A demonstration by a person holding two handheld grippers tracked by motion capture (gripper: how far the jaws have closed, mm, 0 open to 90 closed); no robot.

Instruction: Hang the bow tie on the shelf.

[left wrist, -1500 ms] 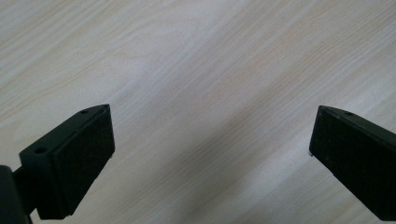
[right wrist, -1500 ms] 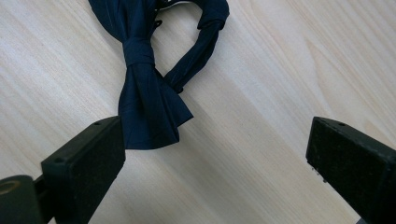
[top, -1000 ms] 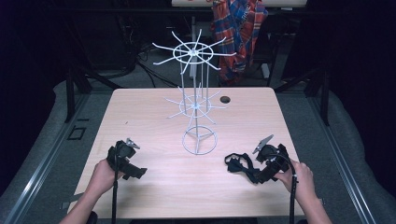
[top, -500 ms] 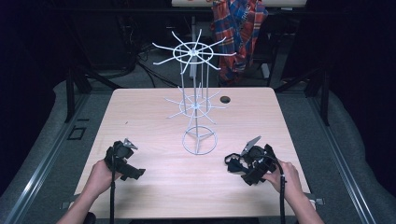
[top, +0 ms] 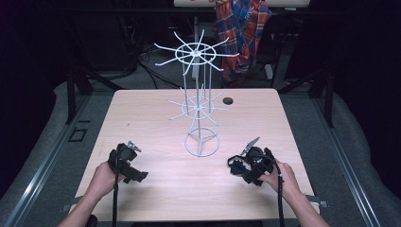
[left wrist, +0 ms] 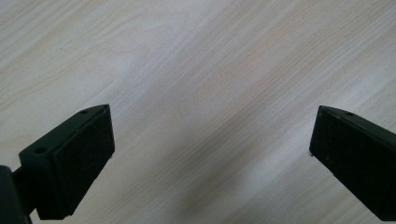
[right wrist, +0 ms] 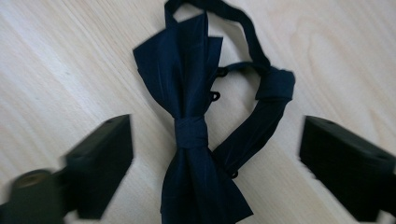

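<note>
A white wire rack [top: 198, 101] stands on the table [top: 142, 118] between two hand-held tools.

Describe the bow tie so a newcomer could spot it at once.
On the wooden table, past the white wire rack, look under the right gripper. There lies a dark navy bow tie, flat between open jaws, the sole fabric item on the table.

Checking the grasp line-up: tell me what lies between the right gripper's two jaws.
A dark bow tie lies flat on the table between the open right gripper, seen in the right gripper view.
</note>
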